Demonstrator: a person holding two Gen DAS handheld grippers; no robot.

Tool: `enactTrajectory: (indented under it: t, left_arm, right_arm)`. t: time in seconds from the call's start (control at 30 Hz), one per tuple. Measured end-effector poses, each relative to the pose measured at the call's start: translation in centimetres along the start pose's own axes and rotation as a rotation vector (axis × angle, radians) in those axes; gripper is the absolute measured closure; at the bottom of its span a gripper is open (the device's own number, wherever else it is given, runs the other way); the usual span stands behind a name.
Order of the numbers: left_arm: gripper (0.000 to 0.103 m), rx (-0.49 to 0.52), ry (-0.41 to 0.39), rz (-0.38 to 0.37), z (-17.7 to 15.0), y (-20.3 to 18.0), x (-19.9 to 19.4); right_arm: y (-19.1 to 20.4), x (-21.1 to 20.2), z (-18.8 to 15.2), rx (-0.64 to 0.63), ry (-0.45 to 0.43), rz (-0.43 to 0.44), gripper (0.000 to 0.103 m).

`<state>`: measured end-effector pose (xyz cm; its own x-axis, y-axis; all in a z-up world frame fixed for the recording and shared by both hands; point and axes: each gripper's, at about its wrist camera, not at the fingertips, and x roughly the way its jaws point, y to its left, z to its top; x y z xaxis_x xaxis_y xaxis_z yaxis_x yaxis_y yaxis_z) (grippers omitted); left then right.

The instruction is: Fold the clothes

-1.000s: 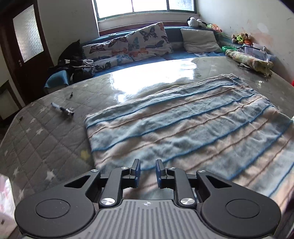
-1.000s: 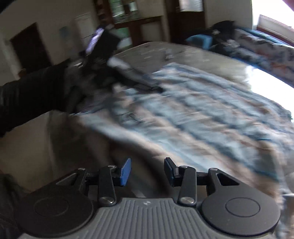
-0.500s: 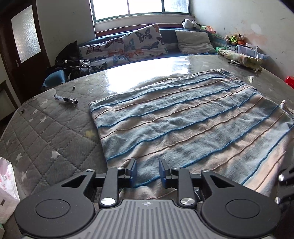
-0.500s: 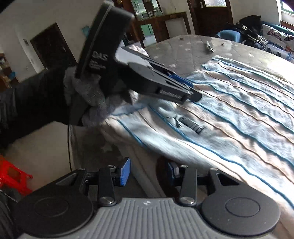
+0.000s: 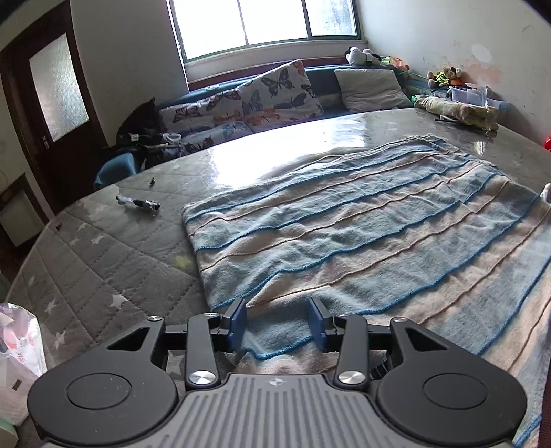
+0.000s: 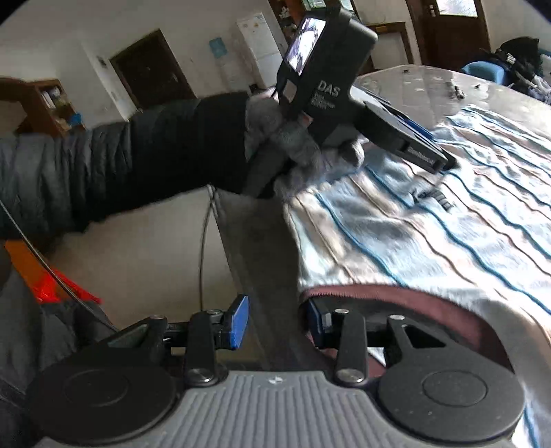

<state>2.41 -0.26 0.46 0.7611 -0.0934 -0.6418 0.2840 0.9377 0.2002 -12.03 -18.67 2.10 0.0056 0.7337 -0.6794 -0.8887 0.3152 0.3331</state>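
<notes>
1. Left claw (image 5: pixel 277 322) is spread apart with nothing between the blue pads, hanging right over the near left corner of the striped garment (image 5: pixel 361 234). No pad is clearly touching the fabric.
2. Right claw (image 6: pixel 277 322) is spread apart too, empty, sitting at the near edge of the worktop (image 6: pixel 255 248). The garment's dark red hem (image 6: pixel 396 296) is just beside its right finger; can't tell if they touch.
3. From the right wrist view you can see a gloved hand (image 6: pixel 292 138) gripping the left tool, with a black padded sleeve (image 6: pixel 120 165) behind it.
4. The garment lies spread flat, blue and beige stripes, covering most of the right side of the worktop.
5. Further out on the grey quilted cover: a small dark object (image 5: pixel 139 203), left of the garment and well apart from it.
6. Beyond that, a butterfly-print cushion (image 5: pixel 275 93) sits under the window (image 5: pixel 265 24).
</notes>
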Motion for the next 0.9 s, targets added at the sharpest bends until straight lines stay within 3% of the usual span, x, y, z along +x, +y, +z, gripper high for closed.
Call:
enactTrajectory:
  t: [0.2,0.37,0.43,0.5,0.6,0.9]
  left_arm:
    - [0.053,0.012,-0.016,0.03,-0.3,0.1,-0.2]
    - [0.053,-0.001,-0.03,0.013,0.0,-0.6,-1.6]
    - [0.053,0.005,-0.047,-0.008,0.1,-1.3,-2.5]
    - [0.053,0.036,-0.063,-0.027,0.0,-2.6,-3.1]
    - [0.053,0.072,-0.071,-0.05,-0.4,-4.1,-3.6]
    - [0.053,0.05,-0.053,-0.046,-1.4,-4.3,-2.3]
  right_arm:
    - [1.0,-1.9,-0.9,-0.007,-0.008,-0.059,0.066]
    - [-2.0,-5.3,-0.9,0.09,-0.056,-0.29,0.066]
    - [-3.8,-5.6,-0.9,0.125,-0.053,-0.424,0.067]
    - [-5.4,-5.7,-1.0,0.149,-0.033,-0.521,0.073]
    - [-7.1,-6.2,-1.8,0.221,0.003,-0.535,0.076]
    - [-4.5,-7.0,-5.2,0.198,0.116,-0.49,0.081]
